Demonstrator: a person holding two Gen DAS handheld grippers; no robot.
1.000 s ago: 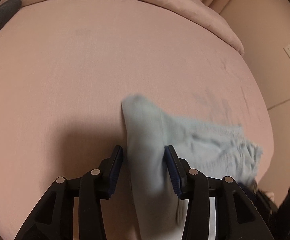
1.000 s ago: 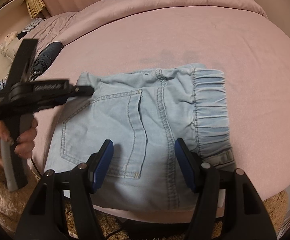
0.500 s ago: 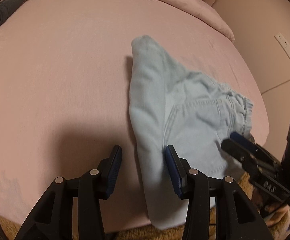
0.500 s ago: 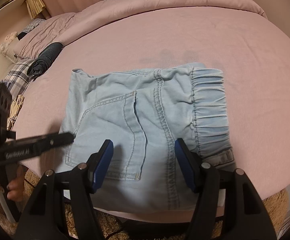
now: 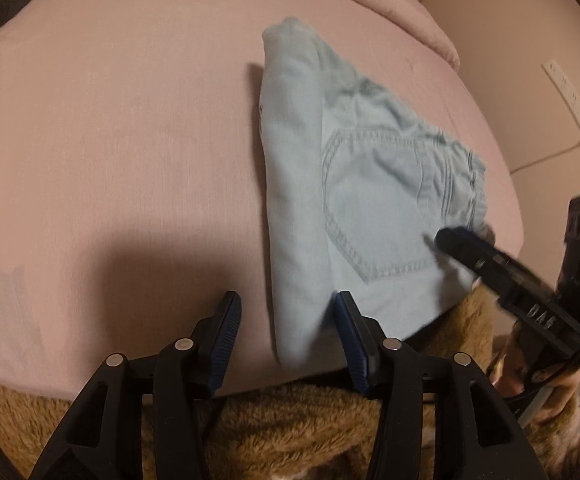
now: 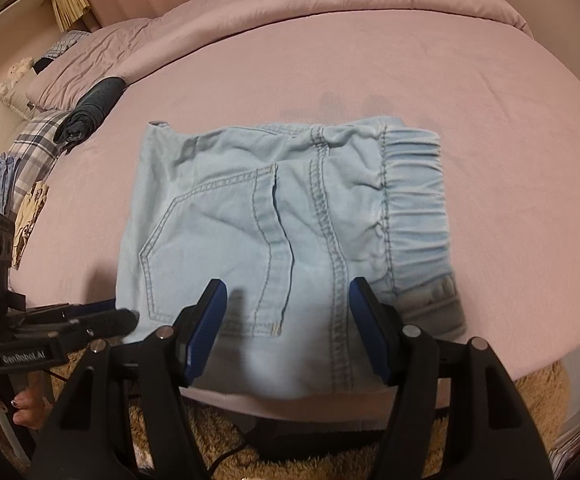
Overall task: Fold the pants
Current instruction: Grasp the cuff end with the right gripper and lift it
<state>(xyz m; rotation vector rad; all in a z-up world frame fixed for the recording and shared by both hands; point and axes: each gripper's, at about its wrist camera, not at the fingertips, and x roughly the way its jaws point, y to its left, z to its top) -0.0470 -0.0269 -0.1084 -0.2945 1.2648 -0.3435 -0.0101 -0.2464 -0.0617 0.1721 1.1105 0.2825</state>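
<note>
Folded light-blue pants (image 6: pixel 286 240) lie mid-frame on a pink bed (image 6: pixel 489 120). Below, the left gripper (image 5: pixel 286 336) and right gripper (image 6: pixel 288 328) are spread wide, holding nothing.

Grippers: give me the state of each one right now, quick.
Left gripper: open, holding nothing; the folded pants lie partly between its fingers.
Right gripper: open, empty, above the pants.
</note>
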